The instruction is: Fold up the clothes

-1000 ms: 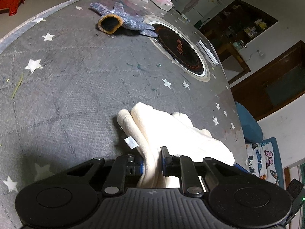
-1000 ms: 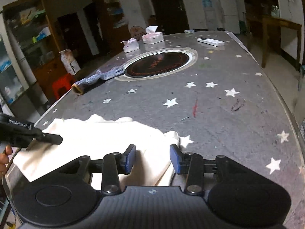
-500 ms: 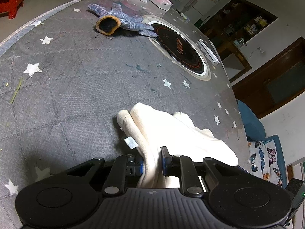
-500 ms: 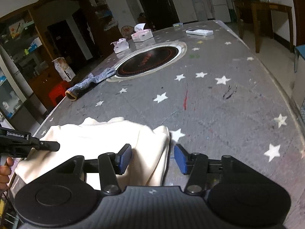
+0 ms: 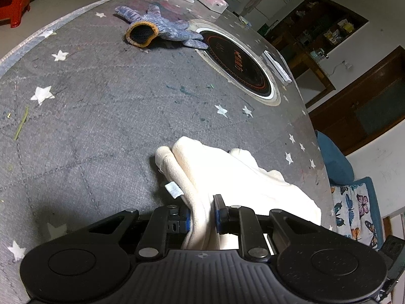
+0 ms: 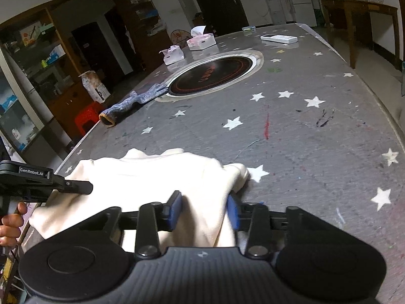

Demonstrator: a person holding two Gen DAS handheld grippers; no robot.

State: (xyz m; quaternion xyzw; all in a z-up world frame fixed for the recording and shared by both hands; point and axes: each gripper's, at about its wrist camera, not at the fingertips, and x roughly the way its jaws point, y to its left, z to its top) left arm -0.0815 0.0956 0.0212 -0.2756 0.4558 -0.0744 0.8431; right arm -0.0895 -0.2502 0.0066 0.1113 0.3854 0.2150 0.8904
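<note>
Cream garment (image 5: 227,172), bunched on near part of grey star-print table (image 5: 101,106). L wrist view: left gripper (image 5: 201,215) pinched tight on thick rolled edge of garment, blue pads pressed into cloth from both sides; small white label (image 5: 173,189) just left of that fold. R wrist view: right gripper (image 6: 203,209) part open, pads straddling a cloth fold (image 6: 202,202), grip not confirmable. Same view only: left gripper body at far left with a hand (image 6: 11,224) on its handle, at table edge. Farther off, both views: blue knit glove (image 5: 162,26) beside round inset burner (image 5: 238,60); tissue boxes (image 6: 201,41) and white remote (image 6: 278,38) beyond.
</note>
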